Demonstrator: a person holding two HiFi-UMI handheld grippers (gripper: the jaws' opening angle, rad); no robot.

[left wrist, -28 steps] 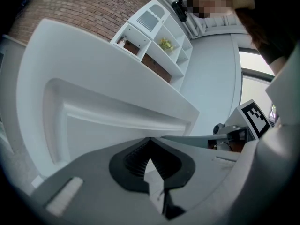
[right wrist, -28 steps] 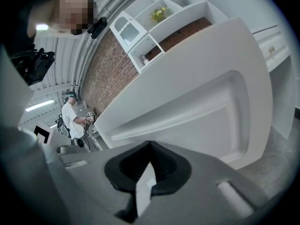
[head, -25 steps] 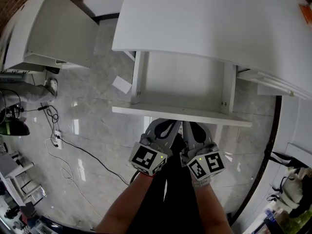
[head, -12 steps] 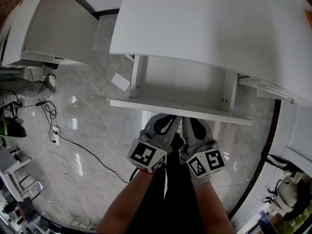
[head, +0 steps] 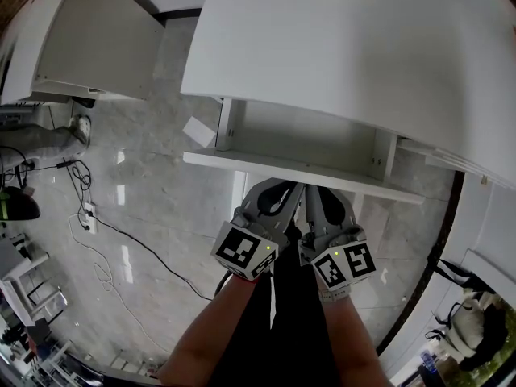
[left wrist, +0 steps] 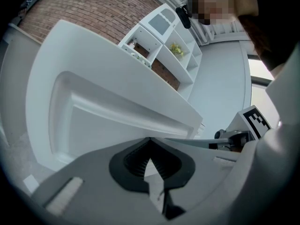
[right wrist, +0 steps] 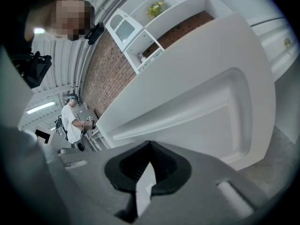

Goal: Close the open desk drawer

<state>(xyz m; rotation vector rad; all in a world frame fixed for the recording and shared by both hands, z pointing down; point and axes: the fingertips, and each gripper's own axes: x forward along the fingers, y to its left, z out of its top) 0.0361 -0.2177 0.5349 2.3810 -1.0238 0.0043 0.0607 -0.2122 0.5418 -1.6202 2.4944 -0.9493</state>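
- Status: the drawer (head: 310,139) is open. It sticks out from under the white desk top (head: 347,47), and its empty inside shows in the head view.
- My estimate is that most of the push-in travel is left. A good part of the tray is exposed between the desk edge and the drawer front (head: 242,162).
- Done so far, as I read it: both tools are lined up on the front panel. What's left is to push it in until the front sits flush under the desk edge.
- My left gripper (head: 276,189) has its jaws pressed together with nothing between them. The left gripper view shows the tips meeting, with white drawer panel right beyond.
- My right gripper (head: 319,193) is the same: jaws together, nothing pinched, and white panel filling the view past the tips.
- Pose: the two grippers are side by side, nearly touching each other. They sit near the middle of the front, slightly right of centre, and point forward at it.
- Tips sit at the near face of the front. I can't confirm actual contact from any view.
- My forearms (head: 214,337) run close together and roughly parallel, straight out from my body. That suits a square two-point push.
- Risk: both contact points are close together, so the drawer could rack if the push drifts off-axis.
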